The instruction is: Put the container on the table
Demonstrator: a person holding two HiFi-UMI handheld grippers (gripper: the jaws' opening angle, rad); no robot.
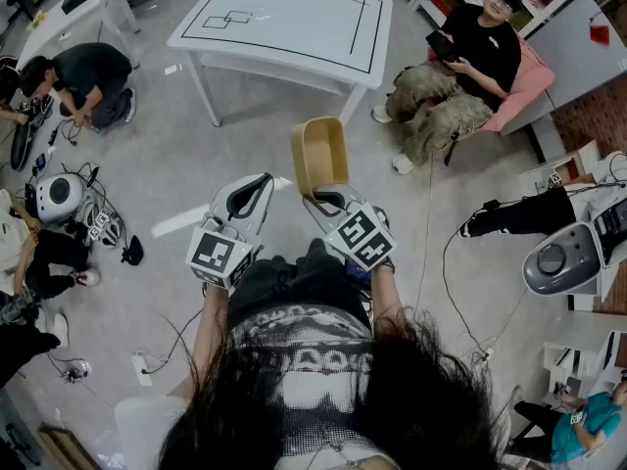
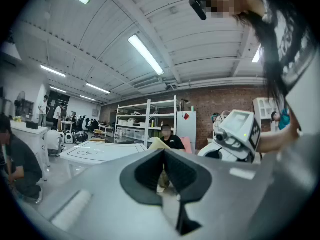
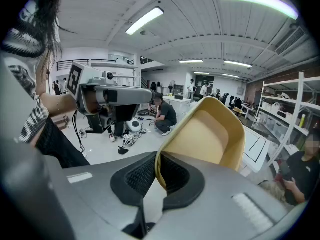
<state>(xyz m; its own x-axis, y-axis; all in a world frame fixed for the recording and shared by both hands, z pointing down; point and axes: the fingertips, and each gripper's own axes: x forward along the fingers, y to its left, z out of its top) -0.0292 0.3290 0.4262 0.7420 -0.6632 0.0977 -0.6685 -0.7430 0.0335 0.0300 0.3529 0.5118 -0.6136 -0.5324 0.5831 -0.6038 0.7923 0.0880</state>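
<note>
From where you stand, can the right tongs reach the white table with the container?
Probably not yet. The right tongs grip the container by its rim, but the table stands across open floor ahead; I see nothing in the way.

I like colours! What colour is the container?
Tan yellow container, clearest in the right gripper view.

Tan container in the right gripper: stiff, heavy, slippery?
Probably stiff: the tan container shows no sag, held by one wall in the right gripper. Likely light: one edge pinch carries it. May pivot, since the grip is off-centre.
</note>
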